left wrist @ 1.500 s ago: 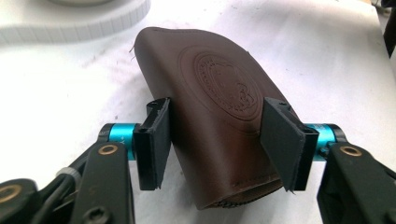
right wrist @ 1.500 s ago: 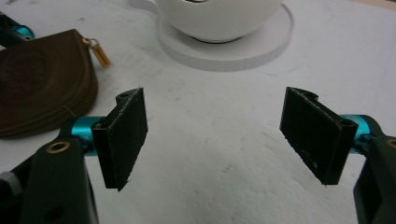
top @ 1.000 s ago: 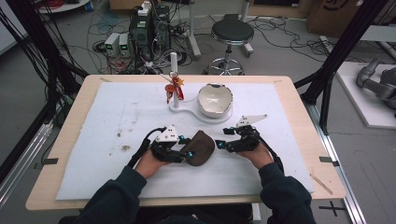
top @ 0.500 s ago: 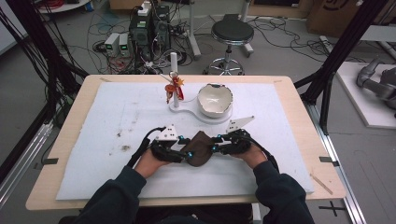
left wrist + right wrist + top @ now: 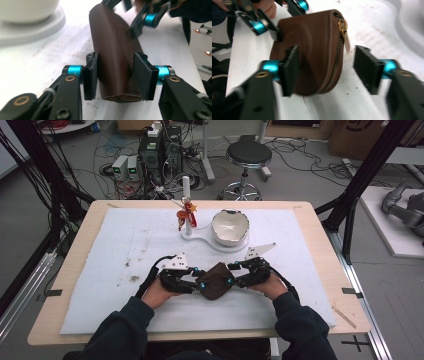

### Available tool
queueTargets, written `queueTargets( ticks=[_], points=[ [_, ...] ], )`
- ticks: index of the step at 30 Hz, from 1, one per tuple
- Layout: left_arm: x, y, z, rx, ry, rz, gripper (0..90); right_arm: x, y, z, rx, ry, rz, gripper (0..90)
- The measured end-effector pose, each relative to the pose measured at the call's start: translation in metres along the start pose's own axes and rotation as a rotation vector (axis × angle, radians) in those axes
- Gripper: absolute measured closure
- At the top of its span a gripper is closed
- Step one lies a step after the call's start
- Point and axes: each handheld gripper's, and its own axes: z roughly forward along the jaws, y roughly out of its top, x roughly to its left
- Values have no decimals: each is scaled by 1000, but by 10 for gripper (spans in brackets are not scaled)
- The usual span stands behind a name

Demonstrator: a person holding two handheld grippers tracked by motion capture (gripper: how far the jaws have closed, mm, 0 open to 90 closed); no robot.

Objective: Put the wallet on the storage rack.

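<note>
A brown leather zip pouch (image 5: 214,281) lies on the white mat near the table's front. My left gripper (image 5: 200,285) is shut on its left end; in the left gripper view both pads press the pouch (image 5: 116,47) from either side. My right gripper (image 5: 231,280) stands open at the pouch's other end. In the right gripper view its jaws straddle the pouch (image 5: 312,47): one pad touches the leather and the other stands clear of the zipper edge. The brass zipper pull (image 5: 343,27) hangs on that edge.
A white bowl (image 5: 230,226) sits on a white base (image 5: 200,241) behind the pouch, beside a white post with a red-orange ornament (image 5: 186,212). The white mat (image 5: 120,245) carries dark specks (image 5: 134,278) at the left. A stool (image 5: 248,155) stands beyond the table.
My right gripper has moved left to the pouch and now straddles its end. The left gripper has kept its hold and barely moved.
</note>
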Motion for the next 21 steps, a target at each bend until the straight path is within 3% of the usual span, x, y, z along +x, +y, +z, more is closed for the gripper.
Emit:
queueTargets(
  ticks=[2, 4, 6, 8, 10, 12, 16, 17, 18, 19, 21],
  points=[
    [0, 0, -1, -5, -5, 19, 574, -2, -1, 1, -2, 6, 6, 313],
    [-1, 0, -1, -13, -10, 28, 580, -7, -3, 4, -4, 59, 51, 313],
    [-1, 0, 0, -25, -13, 31, 581, -9, -3, 6, -4, 83, 61, 321],
    [0, 0, 0, -17, -12, 29, 582, -9, -3, 11, 8, 135, 65, 384],
    [0, 1, -1, -13, -9, -7, 568, -12, -2, 10, 14, 155, 94, 472],
    [1, 1, -2, -8, 1, -3, 563, -12, -2, 9, 15, 162, 107, 485],
    [6, 2, -12, -23, 63, -58, 492, -14, -2, -1, -5, 138, 115, 532],
    [9, 2, -17, -26, 92, -72, 483, -14, -2, -3, -16, 130, 115, 540],
    [15, 0, -28, -36, 163, -96, 475, -16, -2, -11, -38, 98, 114, 559],
    [15, 0, -28, -36, 163, -96, 469, -16, -2, -15, -48, 85, 121, 567],
    [22, -3, -40, -51, 227, -131, 466, -17, -2, -18, -61, 67, 114, 579]
  ],
)
